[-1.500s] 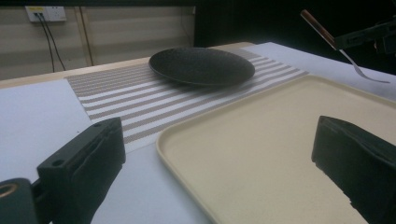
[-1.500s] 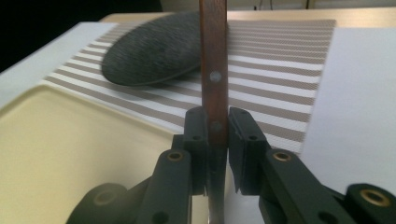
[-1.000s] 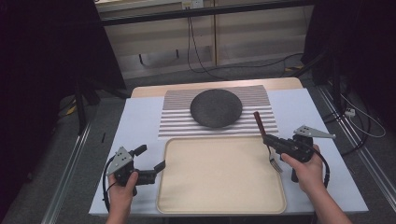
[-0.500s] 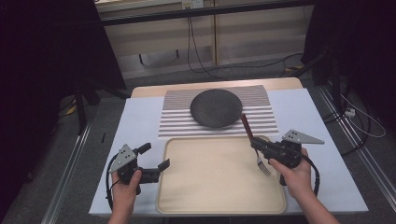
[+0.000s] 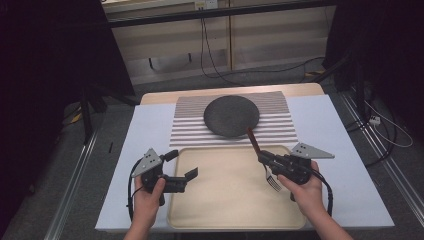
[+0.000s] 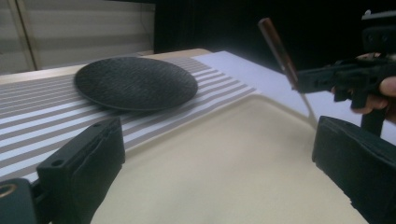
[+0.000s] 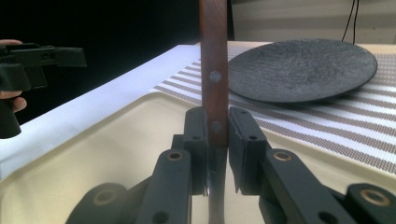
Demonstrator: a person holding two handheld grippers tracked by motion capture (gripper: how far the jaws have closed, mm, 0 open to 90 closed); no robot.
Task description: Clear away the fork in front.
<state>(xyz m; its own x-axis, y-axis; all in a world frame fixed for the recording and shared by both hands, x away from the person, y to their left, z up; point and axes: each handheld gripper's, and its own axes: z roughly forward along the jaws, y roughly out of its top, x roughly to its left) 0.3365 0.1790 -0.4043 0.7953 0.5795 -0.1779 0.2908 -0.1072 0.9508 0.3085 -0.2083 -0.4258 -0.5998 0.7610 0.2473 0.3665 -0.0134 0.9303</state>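
Your right gripper (image 5: 265, 159) has slid left and a bit down the frame over the last second, so the fork (image 5: 261, 155) it carries now hangs over the right part of the tray (image 5: 220, 212) instead of out past the tray's right edge. That's the big change; your left gripper (image 5: 187, 179) has barely shifted and sits at the tray's left edge.

Fork first: in the high view its wooden handle points up toward the middle of the frame, ending near the lower right rim of the dark plate (image 5: 231, 115), and the tines show lower down, just left of your right hand (image 5: 302, 187). In the right gripper view the handle (image 7: 214, 70) stands straight up the middle of the frame with both jaws clamped tight on it, rivets showing. From the left gripper view the fork (image 6: 280, 51) is in the upper right, tilted, with its metal neck running down toward the tray; I can't tell if the tines touch the tray or float just above.

Left jaws are spread wide with nothing between them.

The plate rests on the striped mat (image 5: 190, 125) in the upper middle, beyond the tray.

My read: you're bringing the fork in to set it down on the tray, and you're most of the way there. Lowering and letting go looks like what's left.
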